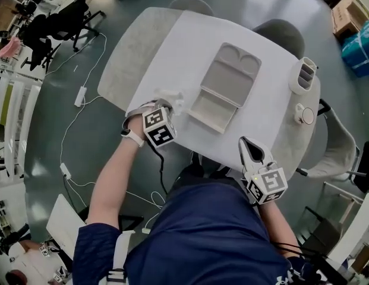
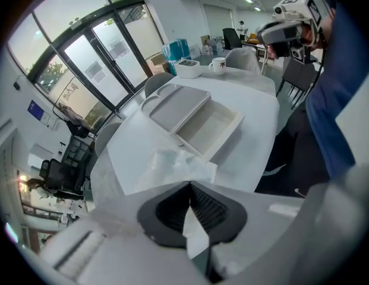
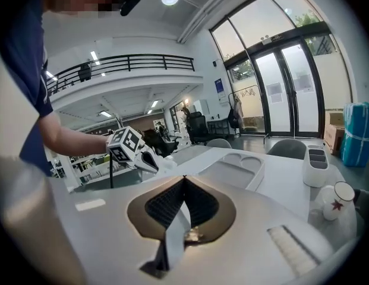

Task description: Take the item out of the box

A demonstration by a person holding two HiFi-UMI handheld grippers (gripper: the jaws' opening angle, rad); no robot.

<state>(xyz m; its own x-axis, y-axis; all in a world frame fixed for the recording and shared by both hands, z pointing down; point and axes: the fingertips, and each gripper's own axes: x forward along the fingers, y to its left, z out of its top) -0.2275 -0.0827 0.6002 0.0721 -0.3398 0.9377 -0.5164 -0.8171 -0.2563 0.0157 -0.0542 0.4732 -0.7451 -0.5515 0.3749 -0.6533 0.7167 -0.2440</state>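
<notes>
The open white box (image 1: 213, 108) lies in the middle of the table, its lid (image 1: 232, 70) folded back on the far side; its base (image 2: 211, 126) looks empty. My left gripper (image 1: 167, 107) is just left of the box, above the table, shut on a crumpled clear plastic bag (image 1: 174, 97). In the left gripper view the bag (image 2: 178, 162) hangs from the closed tips (image 2: 189, 183). My right gripper (image 1: 242, 140) hovers at the table's front edge, right of the box, shut and with nothing in it (image 3: 184, 177).
A white organiser (image 1: 303, 75) and a mug (image 1: 304, 113) stand at the table's right end. Grey chairs (image 1: 282, 34) ring the far side. Cables trail over the floor (image 1: 83, 94) on the left.
</notes>
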